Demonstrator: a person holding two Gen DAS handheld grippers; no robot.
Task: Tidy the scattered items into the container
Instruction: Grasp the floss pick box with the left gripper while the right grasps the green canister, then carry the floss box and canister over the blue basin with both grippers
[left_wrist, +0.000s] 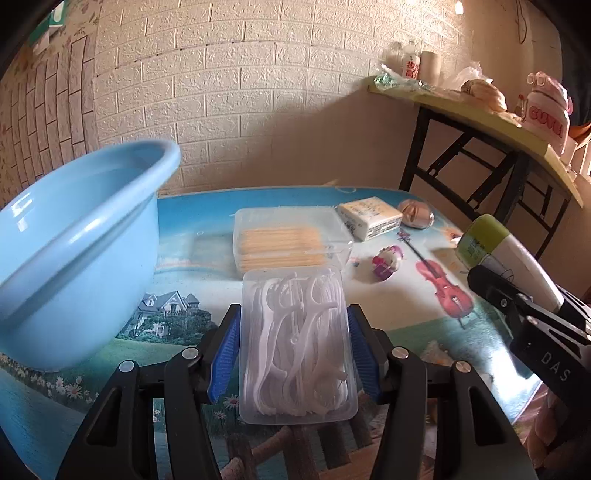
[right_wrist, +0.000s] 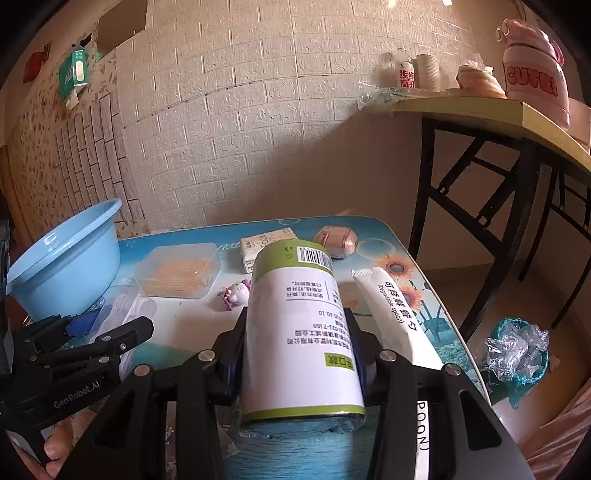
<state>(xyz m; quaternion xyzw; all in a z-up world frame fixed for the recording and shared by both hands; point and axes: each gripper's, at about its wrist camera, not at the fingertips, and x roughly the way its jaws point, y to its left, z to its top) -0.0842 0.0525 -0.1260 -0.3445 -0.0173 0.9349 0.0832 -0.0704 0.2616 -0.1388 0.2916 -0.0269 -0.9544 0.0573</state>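
My left gripper is shut on a clear box of white floss picks, held above the table beside the light blue basin, which stands at the left. My right gripper is shut on a roll with a white and green label. The roll and right gripper also show at the right of the left wrist view. The basin is at the far left in the right wrist view.
On the picture-printed table lie a clear box of cotton swabs, a tissue pack, a pink case, a small pink toy and a white spoon packet. A folding table stands at the right.
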